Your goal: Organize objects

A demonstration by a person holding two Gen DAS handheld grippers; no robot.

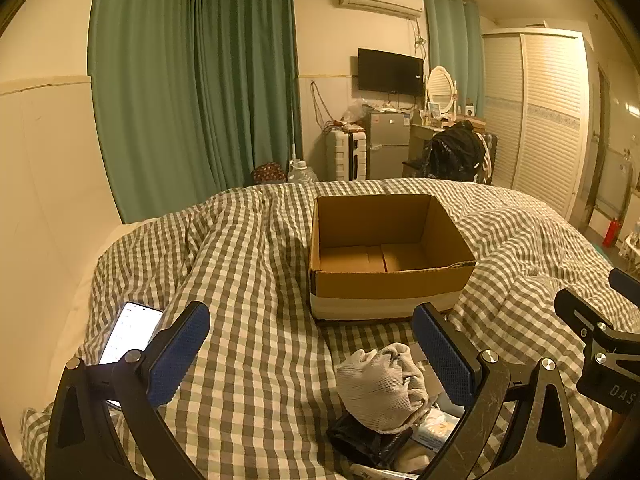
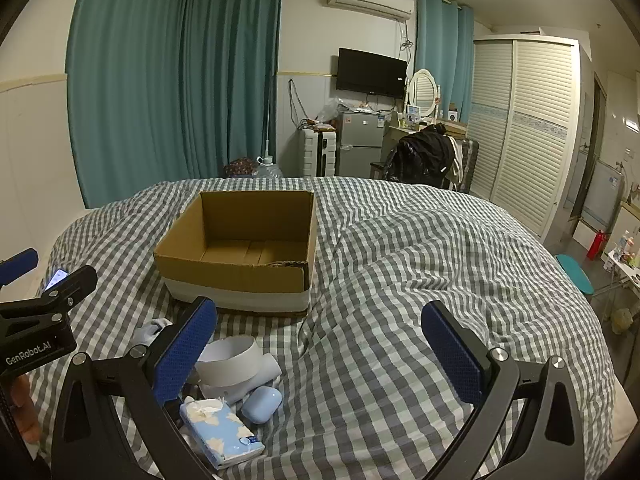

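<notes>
An open, empty cardboard box (image 1: pixel 390 258) stands on the checked bedspread; it also shows in the right wrist view (image 2: pixel 240 244). In front of it lies a pile: a grey knitted glove (image 1: pixel 380 386) on a black item (image 1: pixel 368 442), a white tape roll (image 2: pixel 230 364), a pale blue earbud case (image 2: pixel 262 404) and a blue tissue pack (image 2: pixel 222 434). My left gripper (image 1: pixel 312 360) is open above the bed, the glove near its right finger. My right gripper (image 2: pixel 320 356) is open, the pile by its left finger.
A lit phone (image 1: pixel 130 334) lies on the bedspread at the left. Beyond the bed are green curtains (image 1: pixel 192 80), a small fridge (image 1: pixel 386 144), a chair with dark clothes (image 1: pixel 454 154) and a white wardrobe (image 1: pixel 536 112). The bedspread (image 2: pixel 420 280) spreads to the right.
</notes>
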